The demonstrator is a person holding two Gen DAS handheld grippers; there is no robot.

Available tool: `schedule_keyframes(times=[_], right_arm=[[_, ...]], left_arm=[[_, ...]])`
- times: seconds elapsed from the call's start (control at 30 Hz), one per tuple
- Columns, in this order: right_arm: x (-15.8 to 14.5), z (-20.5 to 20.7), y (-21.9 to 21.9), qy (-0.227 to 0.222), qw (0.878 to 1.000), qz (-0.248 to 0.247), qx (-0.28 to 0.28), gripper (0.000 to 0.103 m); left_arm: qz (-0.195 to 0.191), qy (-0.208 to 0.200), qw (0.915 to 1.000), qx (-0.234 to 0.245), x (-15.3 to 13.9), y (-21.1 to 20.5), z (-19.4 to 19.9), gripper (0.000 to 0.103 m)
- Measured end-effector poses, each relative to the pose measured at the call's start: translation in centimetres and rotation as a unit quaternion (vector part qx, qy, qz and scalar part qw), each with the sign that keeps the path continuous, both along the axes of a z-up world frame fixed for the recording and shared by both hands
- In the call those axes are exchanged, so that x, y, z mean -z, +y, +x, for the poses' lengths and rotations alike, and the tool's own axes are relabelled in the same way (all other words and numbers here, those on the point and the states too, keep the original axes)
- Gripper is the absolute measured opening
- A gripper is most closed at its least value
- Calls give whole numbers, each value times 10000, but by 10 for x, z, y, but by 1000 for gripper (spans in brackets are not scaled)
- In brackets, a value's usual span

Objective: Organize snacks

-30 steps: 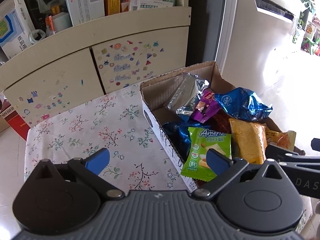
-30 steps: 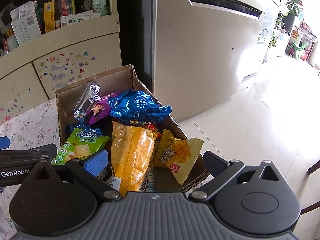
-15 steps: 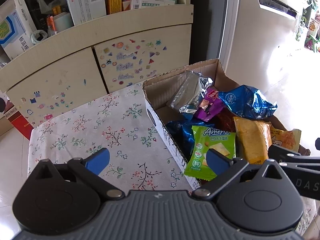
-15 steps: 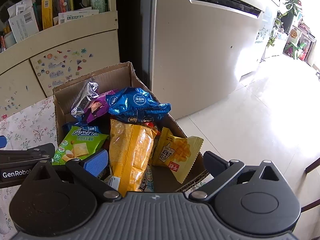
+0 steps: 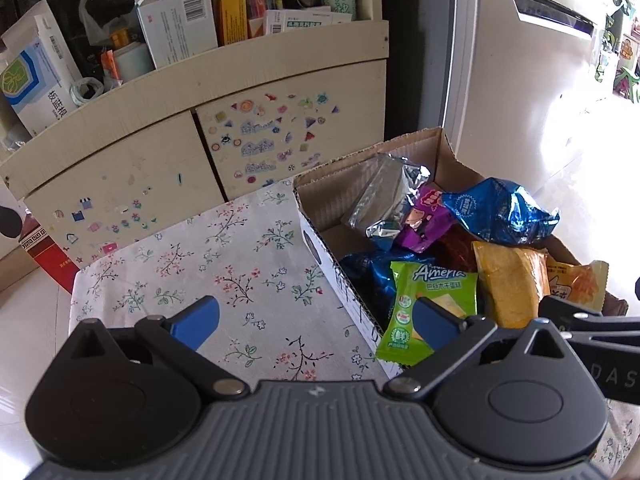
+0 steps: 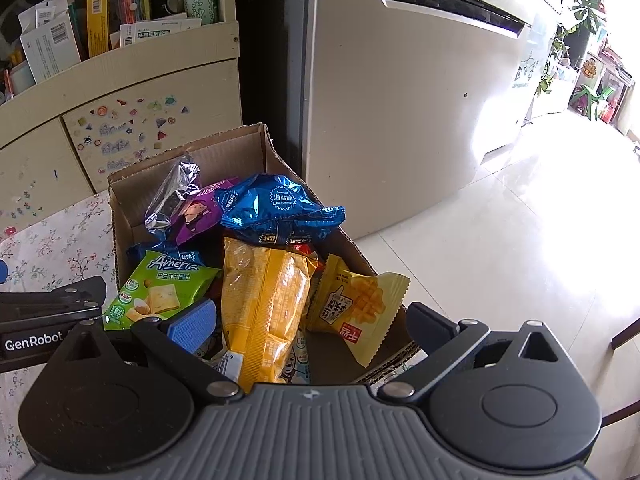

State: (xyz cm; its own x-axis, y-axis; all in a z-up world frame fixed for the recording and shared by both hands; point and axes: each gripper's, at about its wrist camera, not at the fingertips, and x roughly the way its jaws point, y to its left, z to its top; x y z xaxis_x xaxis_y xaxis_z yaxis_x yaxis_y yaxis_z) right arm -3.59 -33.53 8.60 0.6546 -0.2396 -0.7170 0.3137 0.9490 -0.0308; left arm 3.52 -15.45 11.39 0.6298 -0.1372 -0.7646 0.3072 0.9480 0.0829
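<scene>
The right tool [image 6: 310,326] hangs wide open and empty over the near end of the box [image 6: 192,152]. Directly between its spread fingers lies the long yellow bag [image 6: 264,304], its long axis running straight ahead along the fingers. The left tool [image 5: 316,322], equally wide open and empty, sits over the counter [image 5: 200,256] with the box off to its right; only its right finger overlaps the green pack [image 5: 432,300]. The right one looks better placed to pick.
</scene>
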Motion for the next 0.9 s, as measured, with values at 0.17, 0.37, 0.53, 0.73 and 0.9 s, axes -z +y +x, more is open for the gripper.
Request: schedule_keyframes(times=[0.17, 0.37, 0.53, 0.73, 0.9], right_arm=[[0, 0, -1, -11, 10000, 4, -6, 103], [0, -3, 4, -26, 9999, -67, -93, 103], [1, -6, 16, -39, 9994, -79, -324, 103], [5, -12, 43, -44, 9974, -179, -694, 103], [13, -25, 68, -43, 9954, -265, -921, 103]], left_arm=[[-76, 20, 10000, 11, -1, 2, -1, 102], [13, -44, 10000, 10, -1, 6, -5, 101], [40, -42, 9999, -121, -1, 21, -14, 101], [60, 33, 9991, -410, 4, 56, -29, 101], [182, 56, 9983, -556, 10, 81, -47, 101]])
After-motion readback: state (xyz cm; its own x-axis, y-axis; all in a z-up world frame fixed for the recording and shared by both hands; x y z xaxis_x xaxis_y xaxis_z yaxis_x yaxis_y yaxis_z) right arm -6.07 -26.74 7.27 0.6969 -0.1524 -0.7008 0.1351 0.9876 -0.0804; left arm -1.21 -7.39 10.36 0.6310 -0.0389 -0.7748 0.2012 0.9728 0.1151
